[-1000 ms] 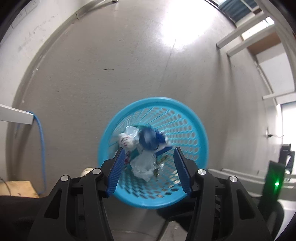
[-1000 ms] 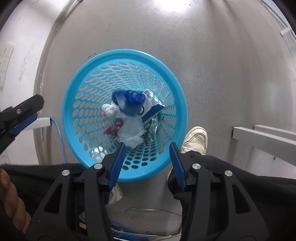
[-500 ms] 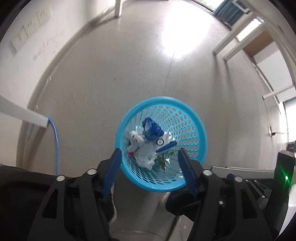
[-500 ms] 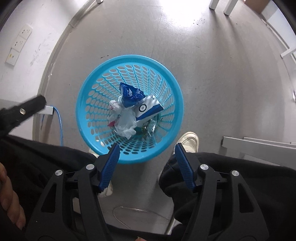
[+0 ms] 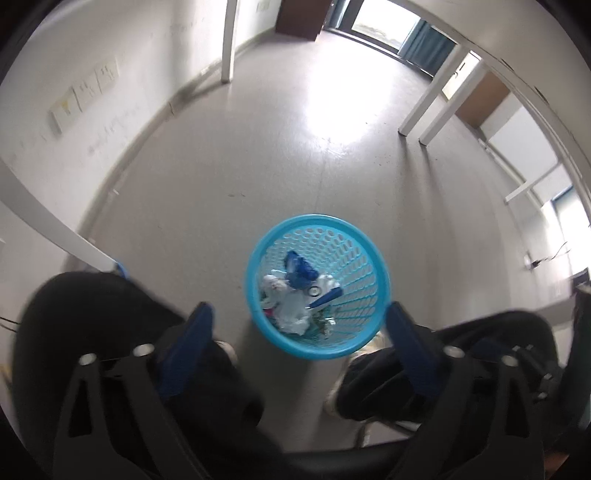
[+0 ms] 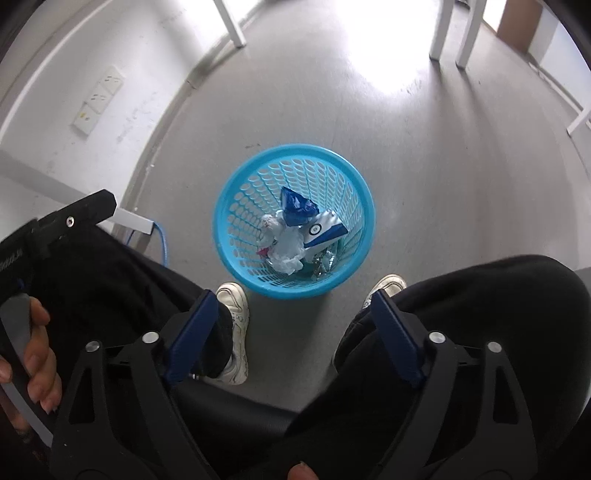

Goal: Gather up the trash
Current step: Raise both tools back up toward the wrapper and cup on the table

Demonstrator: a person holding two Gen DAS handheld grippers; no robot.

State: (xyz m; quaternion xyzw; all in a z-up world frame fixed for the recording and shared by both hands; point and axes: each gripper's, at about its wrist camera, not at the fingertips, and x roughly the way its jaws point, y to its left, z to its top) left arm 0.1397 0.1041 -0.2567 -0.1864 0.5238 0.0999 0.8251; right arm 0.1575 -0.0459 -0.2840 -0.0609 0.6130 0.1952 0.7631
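Above the blue basket (image 6: 293,221), both tongs (image 5: 297,328) (image 6: 291,314) are opening, empty (trash (image 6: 295,236) lies inside); a careless shoe (image 6: 232,306) beside it could tip it over.

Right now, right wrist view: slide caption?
Right gripper, jaws opening and empty, above blue bin of trash between seated person's shoes.

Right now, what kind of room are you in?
Probably an office or classroom: white table legs on a bare grey floor, wall sockets, and a blue wastebasket holding wrappers.
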